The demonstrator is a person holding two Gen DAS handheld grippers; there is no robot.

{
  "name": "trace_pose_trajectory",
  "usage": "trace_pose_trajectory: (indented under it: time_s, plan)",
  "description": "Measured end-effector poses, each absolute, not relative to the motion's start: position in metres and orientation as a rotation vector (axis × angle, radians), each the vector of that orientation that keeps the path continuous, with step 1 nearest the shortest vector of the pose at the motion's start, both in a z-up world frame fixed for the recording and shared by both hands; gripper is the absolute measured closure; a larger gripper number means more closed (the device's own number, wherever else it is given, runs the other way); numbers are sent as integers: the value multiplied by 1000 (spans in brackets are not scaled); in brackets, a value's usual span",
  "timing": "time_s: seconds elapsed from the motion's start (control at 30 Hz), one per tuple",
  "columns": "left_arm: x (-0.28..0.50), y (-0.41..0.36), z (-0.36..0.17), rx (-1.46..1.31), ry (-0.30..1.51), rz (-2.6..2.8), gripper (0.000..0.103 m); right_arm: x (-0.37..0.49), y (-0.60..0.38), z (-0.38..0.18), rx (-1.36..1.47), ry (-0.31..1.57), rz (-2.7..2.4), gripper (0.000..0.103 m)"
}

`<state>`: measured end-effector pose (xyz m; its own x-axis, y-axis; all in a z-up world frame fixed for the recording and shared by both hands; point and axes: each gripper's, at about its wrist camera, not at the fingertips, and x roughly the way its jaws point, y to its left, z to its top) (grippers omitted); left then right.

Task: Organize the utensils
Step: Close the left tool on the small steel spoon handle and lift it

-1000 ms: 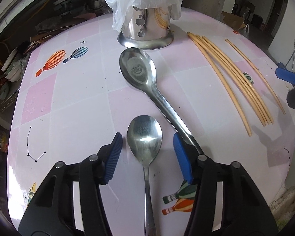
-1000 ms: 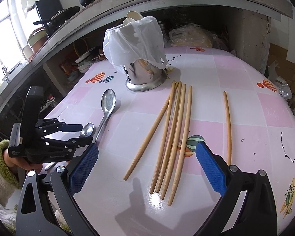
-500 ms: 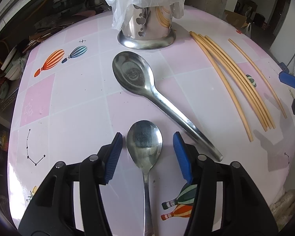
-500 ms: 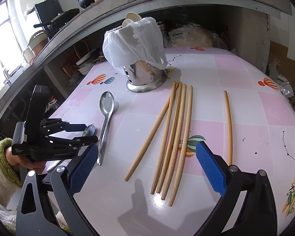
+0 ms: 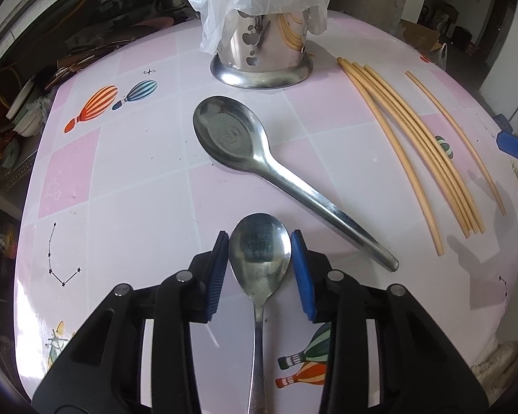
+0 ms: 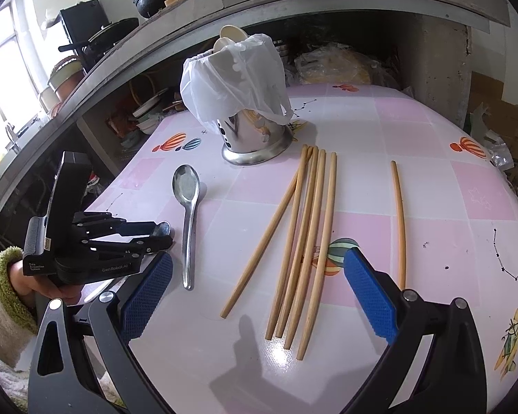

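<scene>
Closing on the small spoon [image 5: 259, 252], your left hand-held gripper [image 5: 260, 269] has its blue pads [image 5: 218, 272] on both sides of the bowl. They look to be at its edges, but I cannot tell if they already press. The small spoon lies flat on the counter [image 5: 127, 179], in front of the steel utensil holder [image 5: 262, 55], with its handle running back under the gripper.

The large spoon [image 5: 259, 169] lies between the holder and the small spoon, its bowl near the holder's base and its handle slanting away to the right. It is apart from the small spoon.

The holder stands upright with a white plastic bag [image 6: 231, 79] draped over its top. To the right of the holder, five wooden chopsticks [image 6: 304, 241] lie together in a loose bundle, and one single chopstick [image 6: 399, 220] lies further right, well apart from them.

Your right hand-held gripper [image 6: 259, 296] is wide open and holds nothing. It hangs above the near ends of the bundle, on the side away from the holder.
</scene>
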<state>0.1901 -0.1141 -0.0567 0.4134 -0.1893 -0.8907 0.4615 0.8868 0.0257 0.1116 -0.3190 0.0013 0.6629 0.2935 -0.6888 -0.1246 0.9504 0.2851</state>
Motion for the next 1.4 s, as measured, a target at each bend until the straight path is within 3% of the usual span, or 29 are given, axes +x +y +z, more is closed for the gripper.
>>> trace_pose_trajectory:
  time_s: [0.9, 1.4]
  plan:
    - [162, -79, 21, 180, 823, -355, 68, 111, -310, 7, 130, 798, 165, 6]
    - [150, -55, 32, 118, 775, -344, 68, 109, -295, 38, -40, 698, 74, 6]
